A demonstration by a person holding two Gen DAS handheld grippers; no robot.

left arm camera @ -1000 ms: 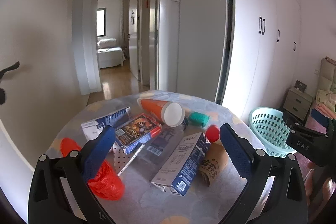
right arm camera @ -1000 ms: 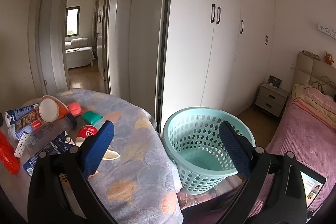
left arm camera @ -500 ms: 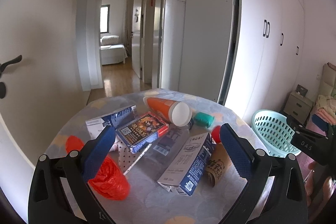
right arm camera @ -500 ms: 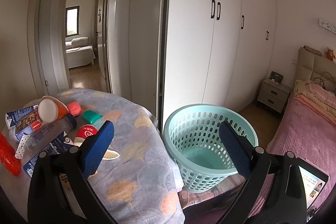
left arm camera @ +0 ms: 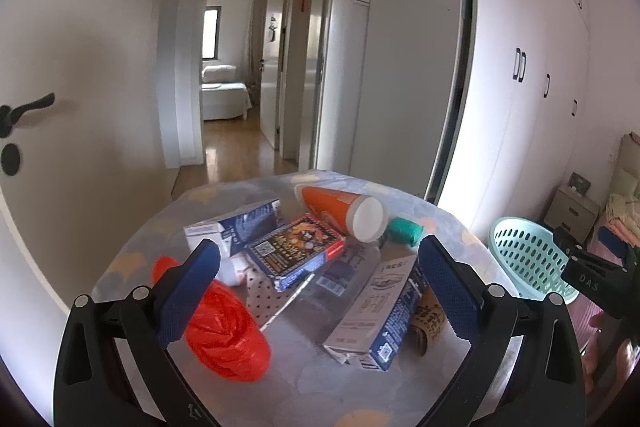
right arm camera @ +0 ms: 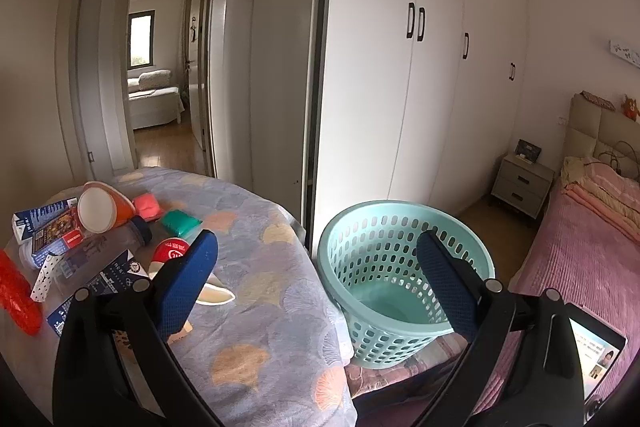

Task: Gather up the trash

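Note:
Trash lies heaped on a round table [left arm camera: 304, 387]: a red plastic bag [left arm camera: 224, 331], a blue-and-white carton [left arm camera: 380, 311], a colourful flat box [left arm camera: 296, 251], an orange tube with a white cap [left arm camera: 340, 207], a second carton [left arm camera: 236, 227], a green wad [left arm camera: 406, 231] and a brown paper cup [left arm camera: 430, 319]. My left gripper [left arm camera: 320, 291] hangs open above the pile, holding nothing. My right gripper [right arm camera: 316, 279] is open and empty, between the table edge and a teal laundry basket [right arm camera: 404, 279] that looks empty. In the right wrist view the tube [right arm camera: 104, 211] and a red cap [right arm camera: 170, 251] lie far left.
The basket [left arm camera: 528, 263] stands on the floor right of the table, beside a bed with a pink cover [right arm camera: 588, 259]. White wardrobe doors [right arm camera: 440, 67] run behind it, with a nightstand [right arm camera: 522, 183] past them. An open doorway [left arm camera: 240, 99] leads to another room.
The left gripper has pulled back and risen slightly, so the pile sits lower and farther in its view. The right gripper has barely shifted. Both stay open.

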